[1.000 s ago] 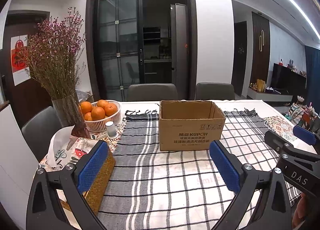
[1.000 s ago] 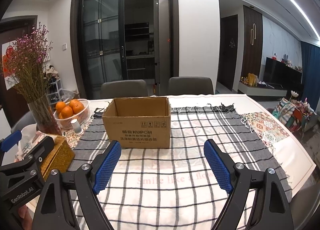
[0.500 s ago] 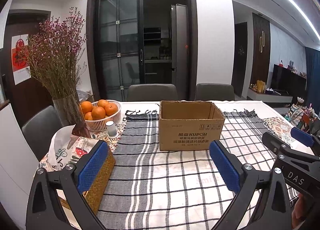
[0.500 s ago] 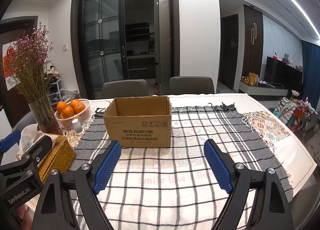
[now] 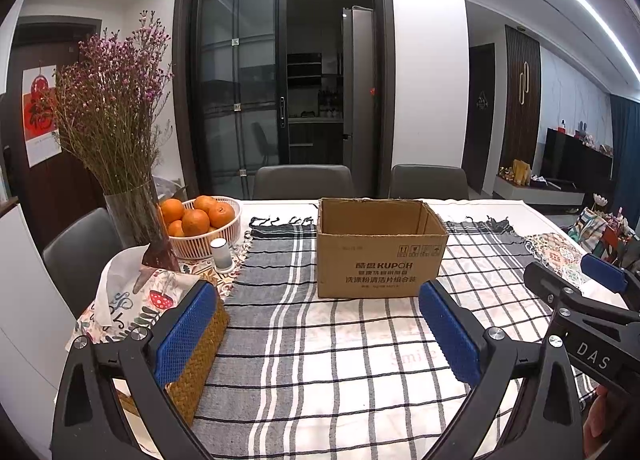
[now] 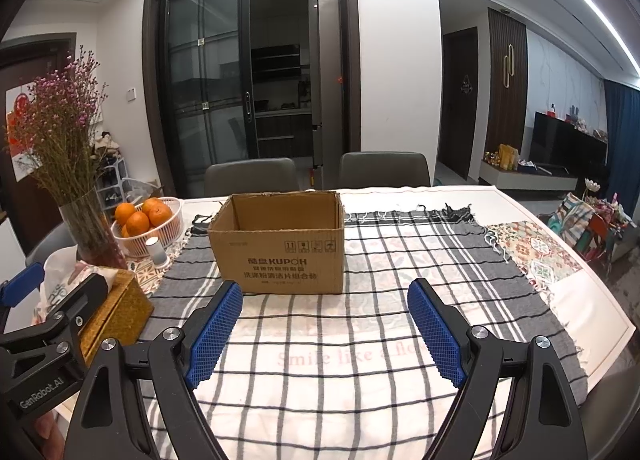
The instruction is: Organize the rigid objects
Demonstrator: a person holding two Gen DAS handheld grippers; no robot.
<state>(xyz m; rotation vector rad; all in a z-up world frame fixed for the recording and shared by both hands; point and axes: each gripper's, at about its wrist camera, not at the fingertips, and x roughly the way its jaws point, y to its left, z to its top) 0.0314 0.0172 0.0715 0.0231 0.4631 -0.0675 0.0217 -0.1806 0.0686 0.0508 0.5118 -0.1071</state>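
Left wrist view: left gripper (image 5: 316, 330) w/ blue pads spread wide, nothing held, aimed at open brown cardboard box (image 5: 378, 248) centred on checked cloth; prob. drop spot for sorted items. White basket of oranges (image 5: 202, 226) near, left.

Right wrist view: right gripper (image 6: 326, 330) likewise splayed, empty, box straight ahead. No loose rigid items visible.

Matt cardboard box (image 5: 380, 248); woven checked cloth (image 5: 320, 360); wicker tissue holder (image 5: 196, 360); glass vase (image 5: 138, 220).
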